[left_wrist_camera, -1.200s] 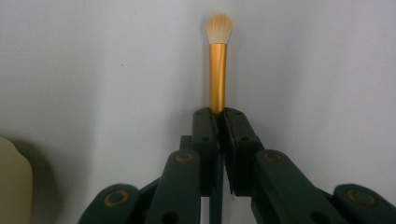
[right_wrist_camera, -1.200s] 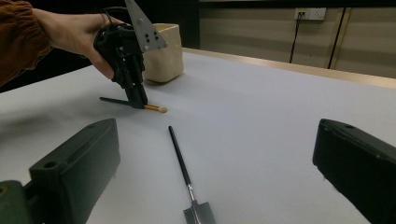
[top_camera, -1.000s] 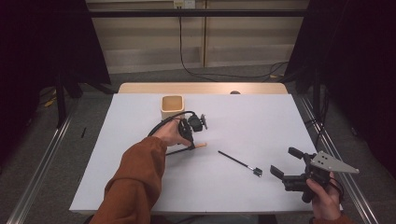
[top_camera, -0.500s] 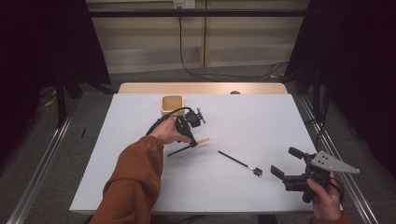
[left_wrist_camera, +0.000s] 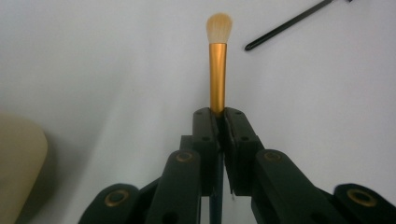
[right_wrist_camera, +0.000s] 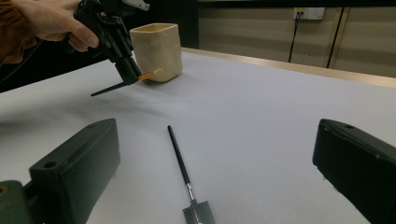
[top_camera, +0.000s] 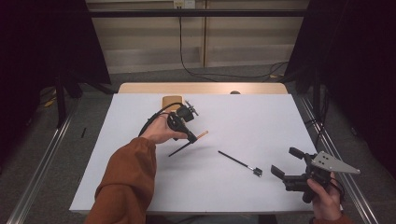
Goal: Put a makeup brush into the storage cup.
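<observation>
Left tongs (top_camera: 191, 138) are clamped tight on the gold-ferruled makeup brush (left_wrist_camera: 218, 70), held clear above the worktop (top_camera: 261, 121) near the cream cup (right_wrist_camera: 156, 50), so next it probably needs tipping upright over the cup, while the right tongs (top_camera: 285, 168) sit wide open and empty.

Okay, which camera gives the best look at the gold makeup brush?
The left gripper view: the makeup brush stands close and sharp, pale bristles and gold ferrule above the shut jaws. The right gripper view shows it small, lifted off the table; the high view shows it tiny.
</observation>
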Available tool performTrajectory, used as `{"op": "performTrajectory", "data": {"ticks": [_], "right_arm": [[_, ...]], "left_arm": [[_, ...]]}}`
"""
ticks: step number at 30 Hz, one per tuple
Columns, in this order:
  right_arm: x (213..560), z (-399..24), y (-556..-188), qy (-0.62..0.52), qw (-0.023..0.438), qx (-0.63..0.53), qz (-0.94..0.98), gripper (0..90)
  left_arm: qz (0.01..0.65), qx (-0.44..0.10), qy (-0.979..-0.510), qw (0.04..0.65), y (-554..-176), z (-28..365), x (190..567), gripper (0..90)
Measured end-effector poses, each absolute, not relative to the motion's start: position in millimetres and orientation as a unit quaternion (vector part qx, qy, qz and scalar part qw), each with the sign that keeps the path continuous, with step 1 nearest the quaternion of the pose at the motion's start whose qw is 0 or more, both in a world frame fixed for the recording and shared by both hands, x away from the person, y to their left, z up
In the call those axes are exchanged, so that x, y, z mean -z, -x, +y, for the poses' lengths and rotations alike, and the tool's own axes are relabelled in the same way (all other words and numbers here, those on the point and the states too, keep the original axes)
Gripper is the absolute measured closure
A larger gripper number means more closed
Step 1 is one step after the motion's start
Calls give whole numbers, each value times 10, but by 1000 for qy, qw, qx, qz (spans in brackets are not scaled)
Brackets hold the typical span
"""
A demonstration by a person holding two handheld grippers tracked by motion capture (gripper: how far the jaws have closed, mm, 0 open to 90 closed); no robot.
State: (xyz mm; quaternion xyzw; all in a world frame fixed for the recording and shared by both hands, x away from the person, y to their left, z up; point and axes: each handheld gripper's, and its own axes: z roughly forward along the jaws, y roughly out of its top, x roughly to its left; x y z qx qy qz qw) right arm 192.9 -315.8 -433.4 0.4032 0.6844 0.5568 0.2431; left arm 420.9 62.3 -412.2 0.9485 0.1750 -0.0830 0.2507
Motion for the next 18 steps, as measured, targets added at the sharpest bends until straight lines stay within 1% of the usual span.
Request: {"op": "performTrajectory", "data": {"ticks": [5, 7, 8, 14, 15, 17, 18], "right_arm": [[4337, -3167, -1929, -405, 245, -556, 683, 1], [4335, -3163, -1925, -404, 244, -557, 683, 0], [4333, -3162, -1923, -404, 245, -557, 683, 0], [4335, -3166, -1925, -404, 245, -557, 683, 0], [4334, -3165, -1924, -405, 245, -557, 682, 0], [4337, -3167, -1926, -404, 244, -556, 684, 0], [4336, -3162, -1924, -404, 242, -557, 684, 0]], "left_arm": [[181, 73, -943, 269, -4173, 714, 4110, 840], [183, 62, -941, 278, -4157, 732, 4088, 840], [182, 65, -939, 286, -4153, 739, 4084, 840], [203, 49, -924, 320, -4137, 768, 4056, 840], [205, 35, -925, 319, -4144, 776, 4043, 840], [208, 37, -920, 330, -4154, 789, 4030, 840], [211, 28, -918, 333, -4149, 792, 4015, 840]]}}
